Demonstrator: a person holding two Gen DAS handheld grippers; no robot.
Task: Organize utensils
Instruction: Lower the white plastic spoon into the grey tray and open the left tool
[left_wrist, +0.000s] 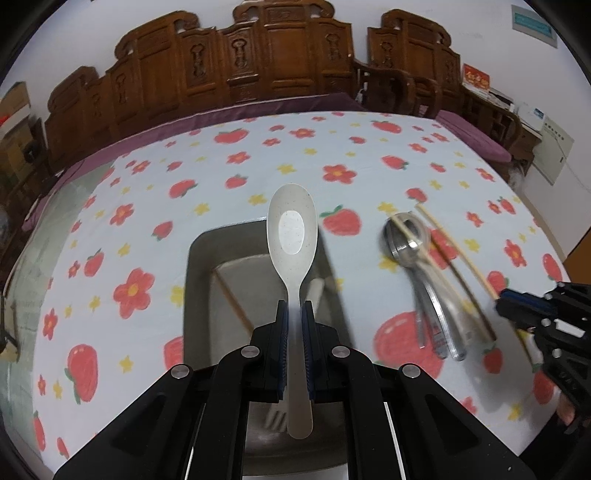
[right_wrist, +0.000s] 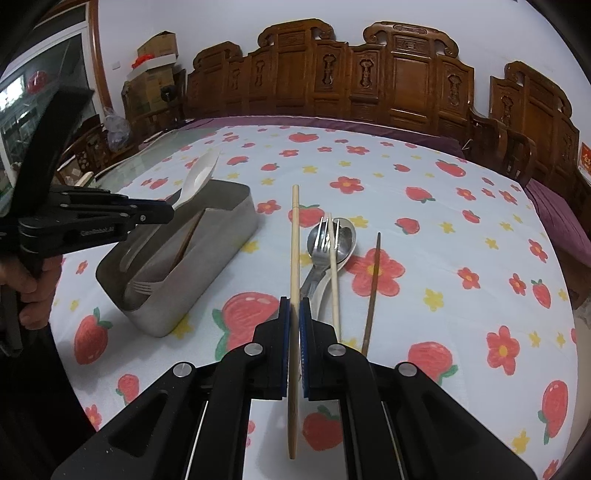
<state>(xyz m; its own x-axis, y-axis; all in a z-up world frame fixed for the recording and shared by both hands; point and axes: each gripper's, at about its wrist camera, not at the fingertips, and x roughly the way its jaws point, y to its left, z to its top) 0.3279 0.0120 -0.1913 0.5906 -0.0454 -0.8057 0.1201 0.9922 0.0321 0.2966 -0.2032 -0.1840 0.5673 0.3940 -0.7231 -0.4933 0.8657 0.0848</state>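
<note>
Your left gripper (left_wrist: 294, 314) clamps the white spoon (left_wrist: 292, 236) over the tin (left_wrist: 195, 258); your right gripper (right_wrist: 294, 306) pinches a chopstick (right_wrist: 294, 240).

The right gripper (right_wrist: 294, 314) has its jaws closed on a pale chopstick (right_wrist: 294, 258) that runs forward over the strawberry-print tablecloth (right_wrist: 424, 229). Just right of that chopstick lie a metal fork (right_wrist: 320, 254) and metal spoon (right_wrist: 341, 240), crossed by a second pale chopstick (right_wrist: 334, 280), with a dark chopstick (right_wrist: 372, 291) farther right. Left of it sits the metal tin (right_wrist: 207, 266), holding a fork and a brown stick. Above the tin the left gripper (right_wrist: 162, 213) holds a white spoon (right_wrist: 197, 177).
</note>
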